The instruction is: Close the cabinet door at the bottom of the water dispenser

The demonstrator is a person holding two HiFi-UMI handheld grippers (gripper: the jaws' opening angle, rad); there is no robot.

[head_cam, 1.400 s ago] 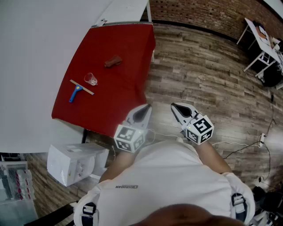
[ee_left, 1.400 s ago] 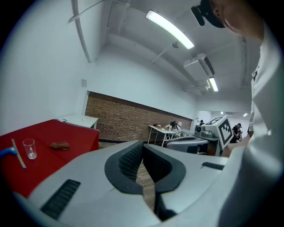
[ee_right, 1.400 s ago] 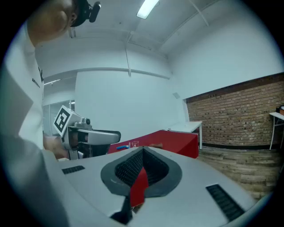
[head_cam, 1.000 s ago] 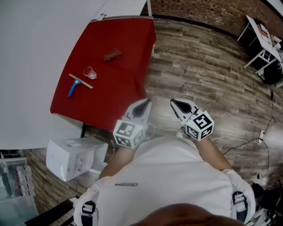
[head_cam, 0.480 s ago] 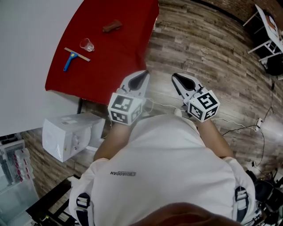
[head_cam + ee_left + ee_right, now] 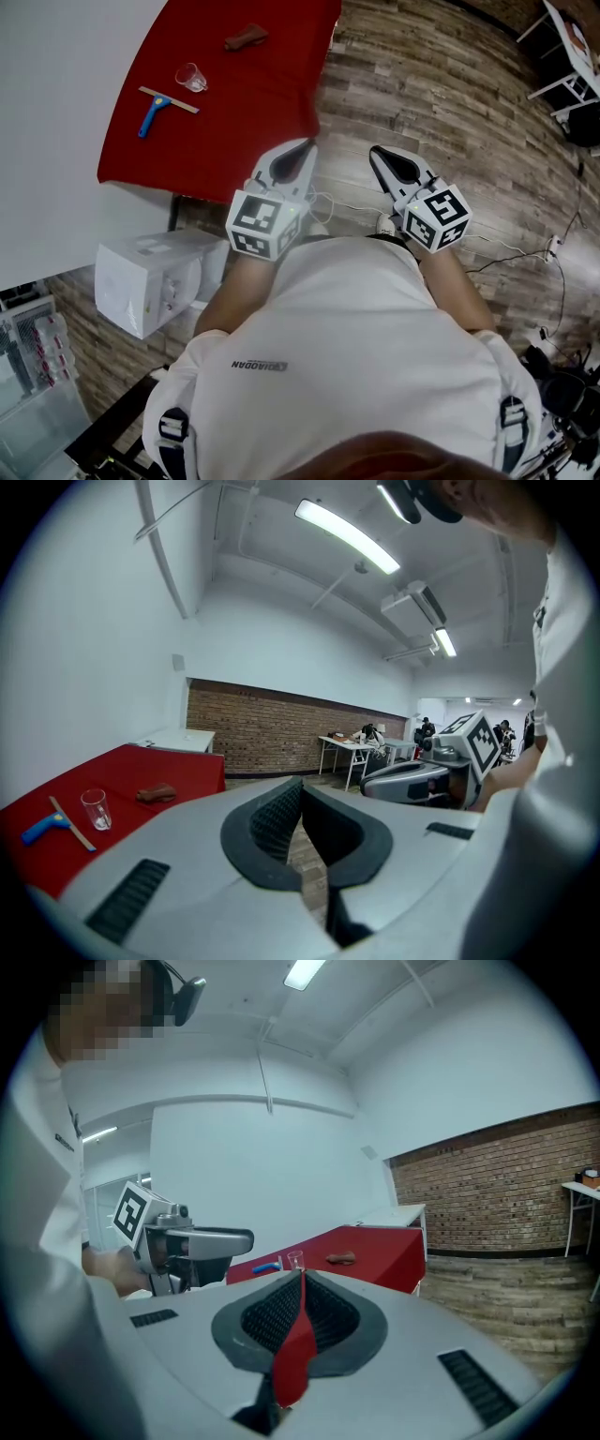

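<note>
No water dispenser or cabinet door can be made out in any view. I hold both grippers side by side close to my body, pointing out over the wooden floor. The left gripper is shut and empty, just off the near corner of the red table; its fingertips meet in the left gripper view. My right gripper is also shut with nothing in it. Each gripper shows in the other's view: the right gripper and the left gripper.
On the red table lie a clear glass, a blue-handled squeegee and a brown object. A white box-shaped unit stands on the floor under the table's near edge. Cables trail across the floor at right; white desks stand far right.
Both grippers have moved a little forward together, still shut and side by side. The head view has shifted, so the red table and the things on it sit higher in the frame.
</note>
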